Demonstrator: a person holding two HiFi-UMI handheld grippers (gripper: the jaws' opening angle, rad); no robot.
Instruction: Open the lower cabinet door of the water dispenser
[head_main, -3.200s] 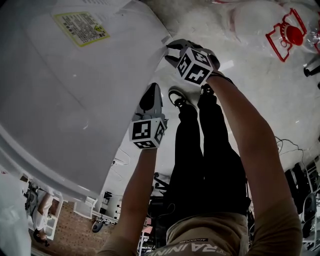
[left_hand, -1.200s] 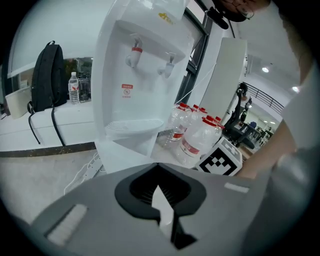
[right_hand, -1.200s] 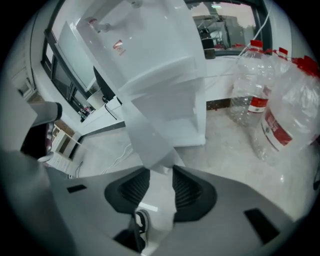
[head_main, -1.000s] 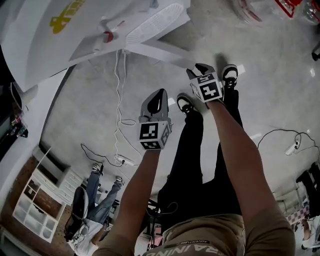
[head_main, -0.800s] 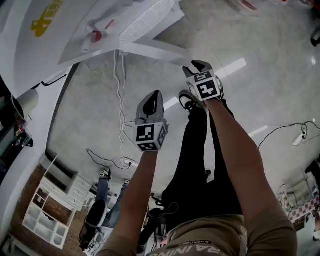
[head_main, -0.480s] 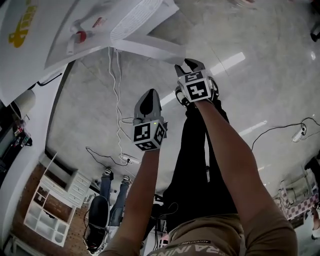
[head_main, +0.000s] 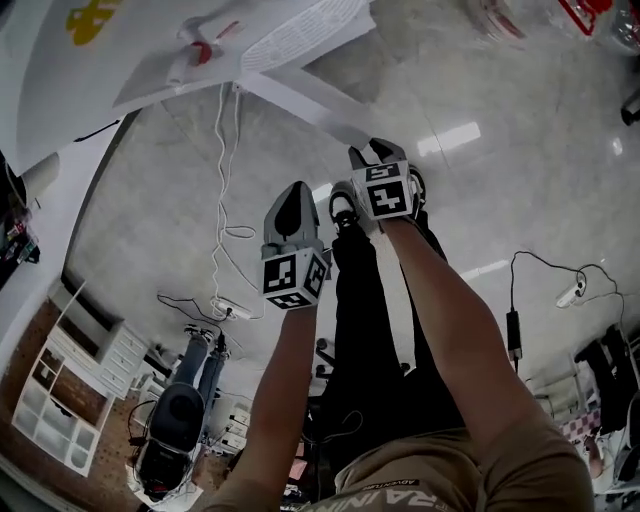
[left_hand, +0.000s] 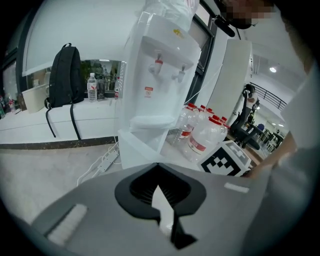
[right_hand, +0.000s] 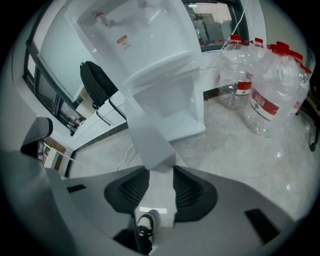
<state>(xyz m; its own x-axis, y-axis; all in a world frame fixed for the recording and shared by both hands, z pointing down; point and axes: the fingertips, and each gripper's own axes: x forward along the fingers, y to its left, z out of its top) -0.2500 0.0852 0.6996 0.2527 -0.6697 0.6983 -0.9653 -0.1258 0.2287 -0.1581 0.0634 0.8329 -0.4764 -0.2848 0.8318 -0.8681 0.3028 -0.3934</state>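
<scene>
The white water dispenser (head_main: 120, 50) (right_hand: 145, 40) (left_hand: 160, 80) stands at the upper left of the head view. Its lower cabinet door (head_main: 300, 100) (right_hand: 150, 135) is swung out, and the cabinet opening (right_hand: 172, 107) shows behind it. My right gripper (head_main: 372, 150) (right_hand: 161, 172) is open at the door's free edge. Its jaws have just opened a little wider, and only floor shows between the pads. My left gripper (head_main: 300, 190) (left_hand: 157, 167) hangs shut and empty, left of the right one and clear of the door.
Several large water bottles (right_hand: 270, 95) (left_hand: 207, 137) stand on the floor right of the dispenser. A black backpack (left_hand: 65, 70) hangs at a counter to its left. A white cable and power strip (head_main: 225, 305) lie on the floor. My shoes (head_main: 345, 205) are below the grippers.
Since the oldest frame the door has swung out from the dispenser, with the right gripper at its free edge. Over the last second both grippers have drifted a little away from the dispenser.
</scene>
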